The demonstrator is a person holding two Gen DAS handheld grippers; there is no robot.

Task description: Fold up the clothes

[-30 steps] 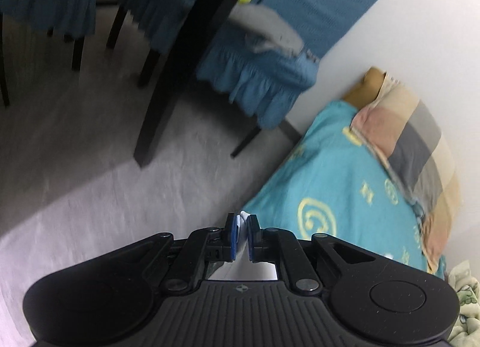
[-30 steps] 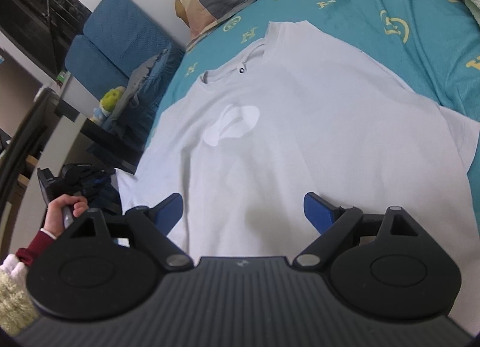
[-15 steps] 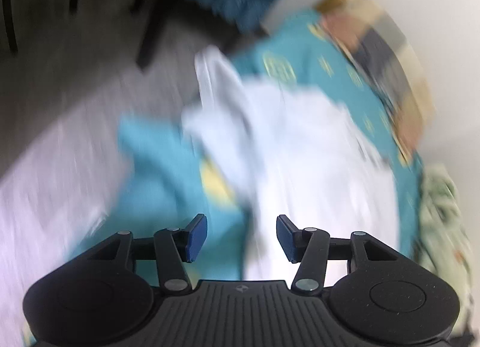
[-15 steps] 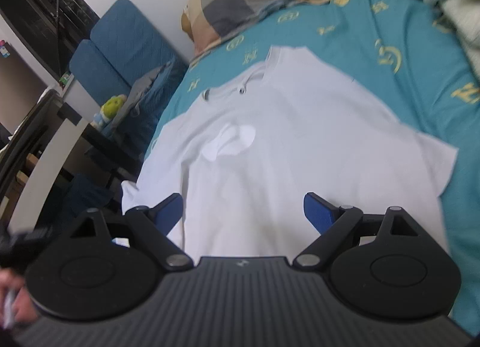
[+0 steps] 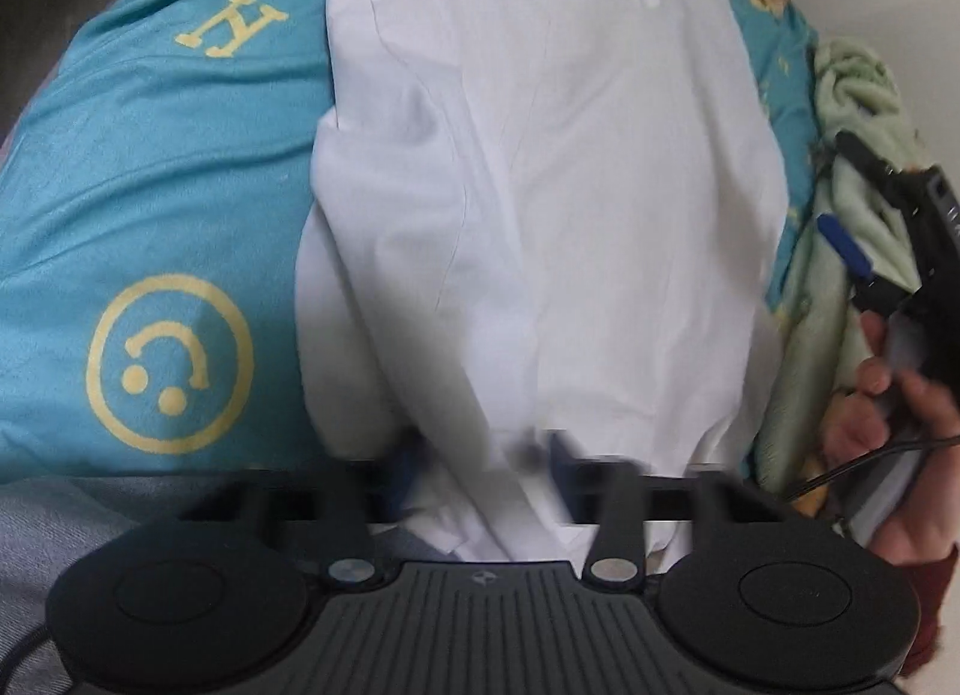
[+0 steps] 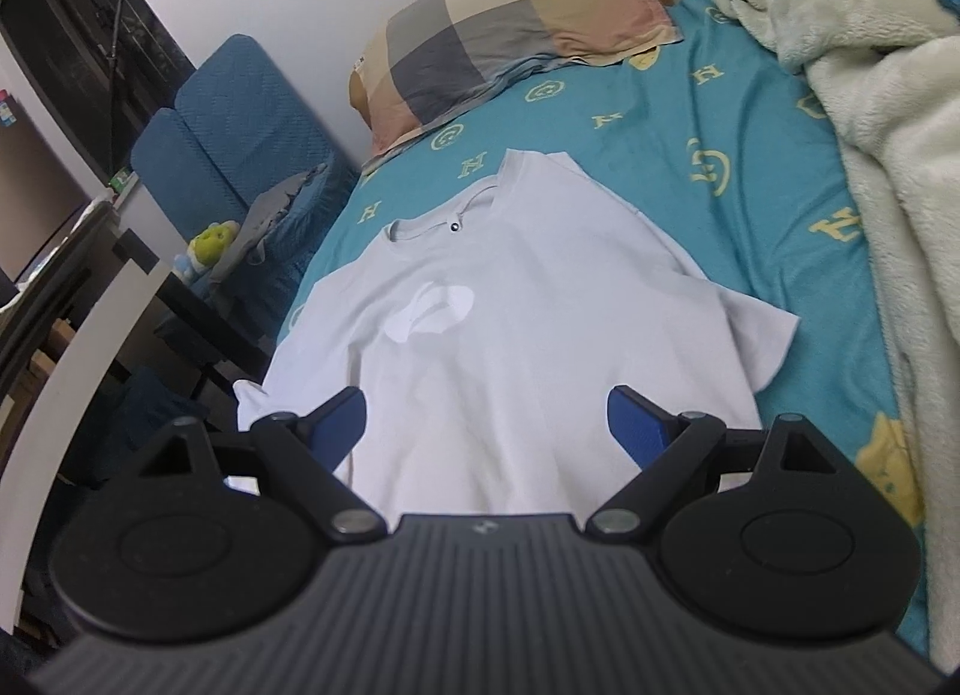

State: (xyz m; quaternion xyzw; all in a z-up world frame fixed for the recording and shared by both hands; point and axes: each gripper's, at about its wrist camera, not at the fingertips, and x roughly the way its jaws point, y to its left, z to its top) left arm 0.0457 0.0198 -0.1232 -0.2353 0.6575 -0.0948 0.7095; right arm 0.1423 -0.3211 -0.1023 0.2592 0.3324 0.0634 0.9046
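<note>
The white T-shirt [image 6: 516,347] lies face up and spread flat on the teal bedsheet [image 6: 750,131], collar toward the checked pillow [image 6: 510,23], its hem toward the person. In the right wrist view one sleeve lies out flat on the sheet and the other hangs off the bed's edge. No fold shows in that view, so the task looks barely begun: both sides, both sleeves and the bottom-to-collar fold are all left to do.

The left gripper [image 5: 480,464] sits at the shirt's hem, blurred; its jaws are closing with white cloth bunched between the blue pads, which in this frame stand apart and do not yet seem to pinch it. The right gripper [image 6: 486,422] hangs above the lower part of the shirt with its jaws wide open and nothing in them. A fleecy pale-green blanket [image 6: 870,65] is heaped along the far side of the bed
</note>
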